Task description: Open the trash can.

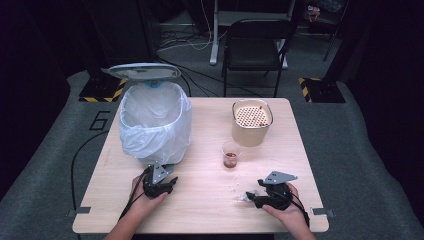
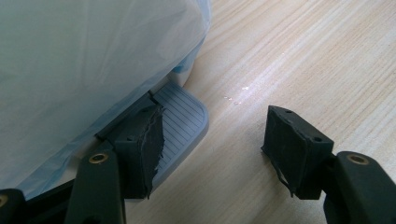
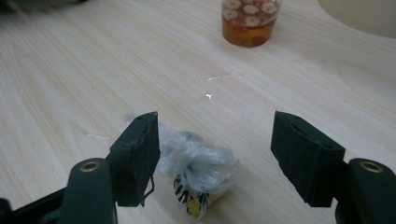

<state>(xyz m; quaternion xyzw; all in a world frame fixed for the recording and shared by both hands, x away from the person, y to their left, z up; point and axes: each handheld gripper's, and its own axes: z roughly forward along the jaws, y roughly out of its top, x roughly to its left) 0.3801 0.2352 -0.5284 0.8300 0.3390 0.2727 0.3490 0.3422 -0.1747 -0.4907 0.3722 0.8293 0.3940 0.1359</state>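
Wrapper (image 3: 198, 168), a crumpled clear plastic scrap with a yellow-black bit, lies on the pale wood worktop (image 1: 200, 210) between the wide-open jaws of the right hand-held gripper (image 3: 215, 156). Left hand-held gripper (image 2: 210, 149) gapes too, beside the bagged bin's pedal (image 2: 184, 121). Dark room, grey carpet.

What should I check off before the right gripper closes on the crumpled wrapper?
1. Right gripper jaws open: ok.
2. Crumpled wrapper between the jaws: ok, though nearer one jaw.
3. Bin lid up: ok.
4. Left gripper at the bin's pedal: ok, jaws open, one over it.
5. Small cup apart from the wrapper: ok.
6. Whether a jaw presses the pedal: cannot tell.
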